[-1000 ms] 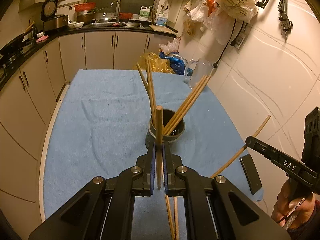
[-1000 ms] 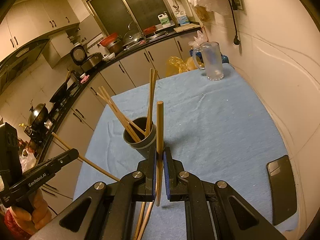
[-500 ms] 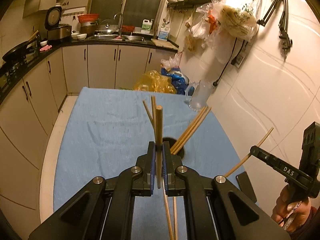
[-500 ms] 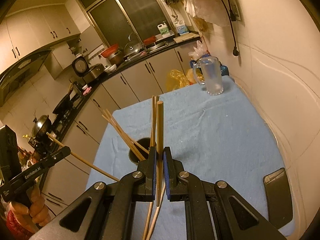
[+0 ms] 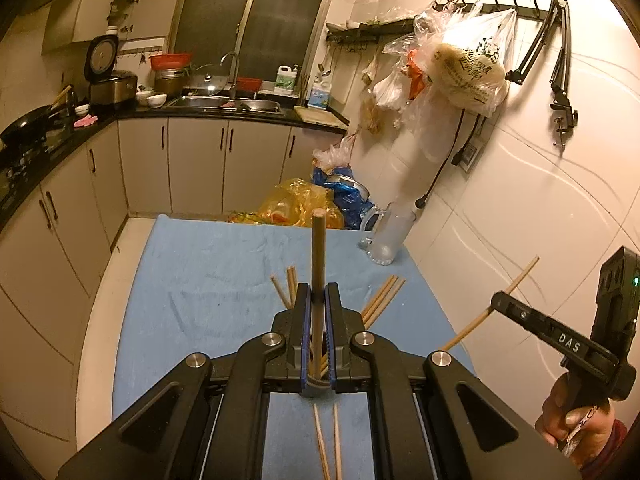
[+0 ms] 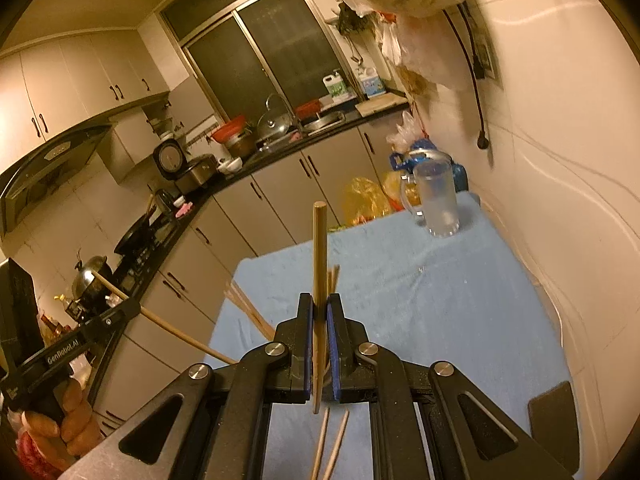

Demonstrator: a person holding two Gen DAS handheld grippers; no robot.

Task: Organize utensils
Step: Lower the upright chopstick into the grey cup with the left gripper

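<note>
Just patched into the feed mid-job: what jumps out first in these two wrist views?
Each gripper is shut on one upright chopstick: the left gripper on its chopstick, the right gripper on its chopstick. Behind their fingers, more chopsticks fan out above the blue cloth. A frosted glass mug stands at the cloth's far corner by the wall.

Domestic kitchen under warm, dim artificial light. Dark sliding window (image 5: 256, 20) sits above a steel sink (image 5: 228, 102) set in a black worktop (image 5: 248, 114). Beige base cabinets (image 5: 196, 168) with dark handles run along the far wall and turn down the left side. Upper cabinets (image 6: 72, 88) and an extractor hood (image 6: 52, 168) are mounted on the left wall. Right wall (image 5: 520, 200) is pale tile, carrying a hook rail (image 5: 492, 8) with hanging plastic bags (image 5: 468, 68). Floor (image 5: 100, 300) is light tile. The desk is covered by a blue cloth (image 5: 200, 280).
</note>
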